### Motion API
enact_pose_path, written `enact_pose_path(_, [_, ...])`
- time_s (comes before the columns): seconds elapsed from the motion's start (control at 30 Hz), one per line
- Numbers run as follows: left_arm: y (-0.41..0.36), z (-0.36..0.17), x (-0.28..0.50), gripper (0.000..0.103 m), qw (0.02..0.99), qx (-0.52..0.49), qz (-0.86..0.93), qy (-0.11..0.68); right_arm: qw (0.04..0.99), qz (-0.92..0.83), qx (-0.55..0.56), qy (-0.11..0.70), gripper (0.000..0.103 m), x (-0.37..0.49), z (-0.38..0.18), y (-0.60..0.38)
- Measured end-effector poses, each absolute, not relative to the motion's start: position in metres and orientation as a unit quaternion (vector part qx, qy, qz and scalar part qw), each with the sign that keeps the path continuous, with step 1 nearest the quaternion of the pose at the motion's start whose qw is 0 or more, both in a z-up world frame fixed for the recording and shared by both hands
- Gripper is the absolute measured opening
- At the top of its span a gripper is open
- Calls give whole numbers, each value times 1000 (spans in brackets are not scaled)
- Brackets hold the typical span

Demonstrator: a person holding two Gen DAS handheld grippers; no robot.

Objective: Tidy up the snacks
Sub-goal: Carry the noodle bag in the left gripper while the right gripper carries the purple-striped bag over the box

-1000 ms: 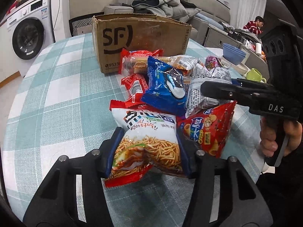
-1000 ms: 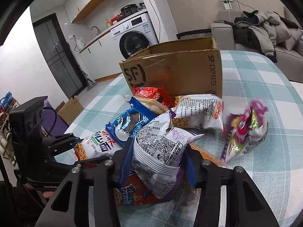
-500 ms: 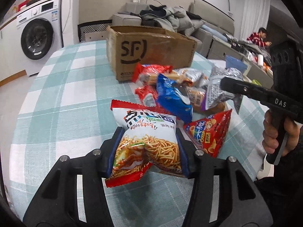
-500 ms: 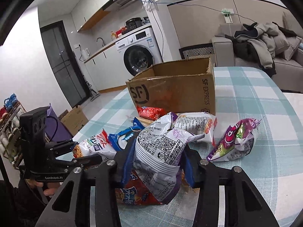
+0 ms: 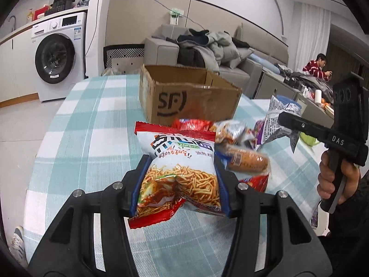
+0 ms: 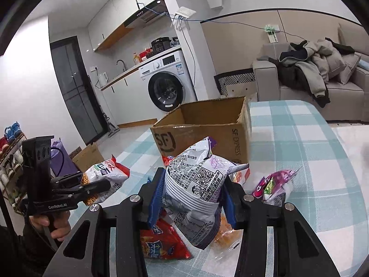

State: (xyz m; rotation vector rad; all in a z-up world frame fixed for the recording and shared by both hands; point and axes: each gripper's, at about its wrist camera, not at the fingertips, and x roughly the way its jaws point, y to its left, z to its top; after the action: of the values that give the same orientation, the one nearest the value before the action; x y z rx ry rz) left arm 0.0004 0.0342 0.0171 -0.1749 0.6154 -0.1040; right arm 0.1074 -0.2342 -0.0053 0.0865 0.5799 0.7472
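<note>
Clamping a noodle snack bag (image 5: pixel 182 173), the left gripper (image 5: pixel 180 184) holds it above the checked table (image 5: pixel 92 138) while the right gripper (image 6: pixel 192 200) pinches a silver-purple packet (image 6: pixel 198 184), both lifted before the open cardboard box (image 6: pixel 207 127).
</note>
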Motion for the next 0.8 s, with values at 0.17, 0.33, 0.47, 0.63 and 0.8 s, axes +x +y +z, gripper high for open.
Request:
enact_pose_path(0.17, [31,31,8,49,951,-91,-46,292,893,357,41,270,45,113,6,-232])
enact_pose_path(0.33, [33,47,22,49,954,-106,-35,279,895,354,44,268,45,123,17,-232])
enact_pose_path(0.47, [36,59,39,49,955,-112,-28,273,896,352,42,268,45,133,23,-232])
enact_pose_path(0.63, [37,69,63,49,957,-110,-13,270,898,349,37,266,45,152,30,-224])
enact_pose_path(0.8, [37,77,87,49,959,-103,-7,264,900,345,37,265,45,173,32,-216])
